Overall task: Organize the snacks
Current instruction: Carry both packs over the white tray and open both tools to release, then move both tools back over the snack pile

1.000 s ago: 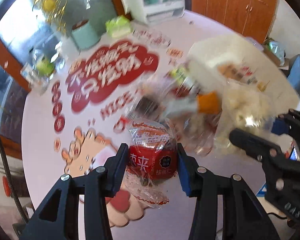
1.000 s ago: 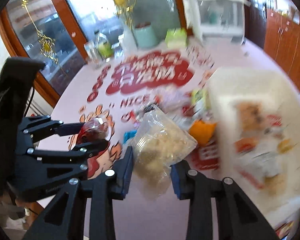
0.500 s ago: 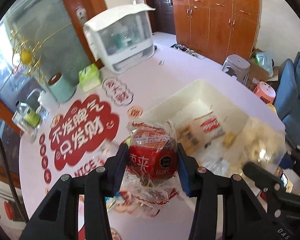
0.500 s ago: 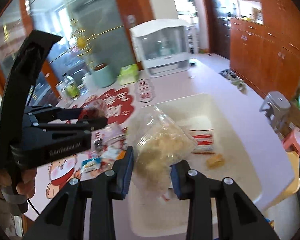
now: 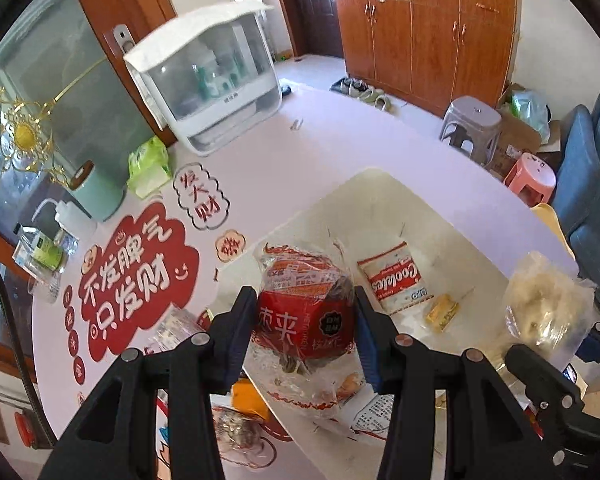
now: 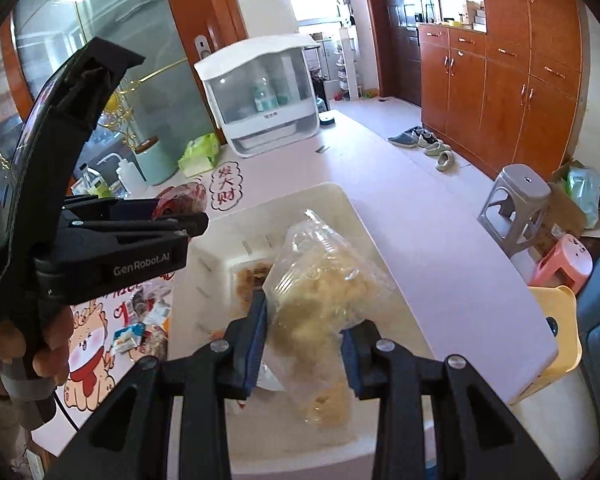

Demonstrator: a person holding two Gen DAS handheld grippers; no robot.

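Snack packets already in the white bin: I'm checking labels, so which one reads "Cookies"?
The white-and-red cookie packet lying flat on the bin floor; the small yellow packet beside it is unlabelled.

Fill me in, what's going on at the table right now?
A person is sorting snacks with two tools. The left hand-held gripper is shut on a red-labelled snack bag, and the right hand-held gripper is shut on a clear bag of pale snacks. Both are held over the white bin, which already contains a Cookies packet and a small yellow packet. More snacks lie loose on the table.
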